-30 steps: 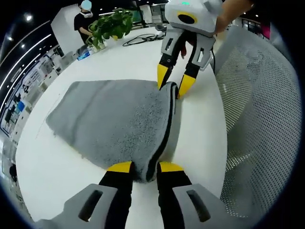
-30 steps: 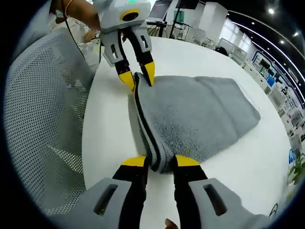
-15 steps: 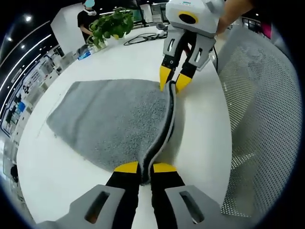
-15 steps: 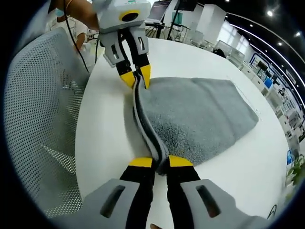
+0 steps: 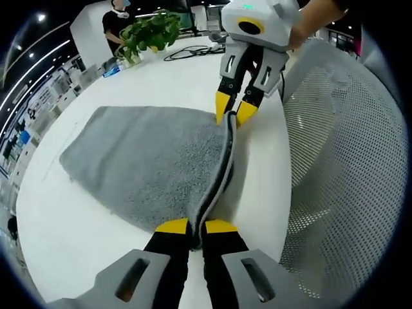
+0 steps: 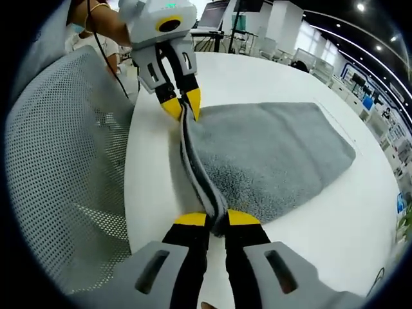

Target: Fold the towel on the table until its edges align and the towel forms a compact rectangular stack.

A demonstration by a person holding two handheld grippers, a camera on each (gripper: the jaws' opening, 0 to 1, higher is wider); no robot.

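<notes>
Left gripper view
Towel (image 5: 148,161): grey terry cloth with a nubby pile, lying folded on the white table (image 5: 71,232); the layered edges run as a dark seam from bottom centre to the far corner.
Left gripper (image 5: 196,226): yellow-tipped black jaws pressed together on the near corner of the towel's layered edge.
Right gripper (image 5: 233,111): white body, yellow tips, pinching the far corner of the same edge.
Chair (image 5: 341,161): pale perforated mesh, curved, just beside the table.
Plant (image 5: 151,32): leafy green, at the table's far end.

Right gripper view
Towel (image 6: 264,154): rough-piled, a flat tapering sheet, its stacked edges bunched into a raised ridge between the grippers.
Right gripper (image 6: 217,219): jaws clamped on the near corner.
Left gripper (image 6: 181,103): tips closed on the far corner.
Chair (image 6: 64,167): mesh shell beside the table (image 6: 148,187).
</notes>
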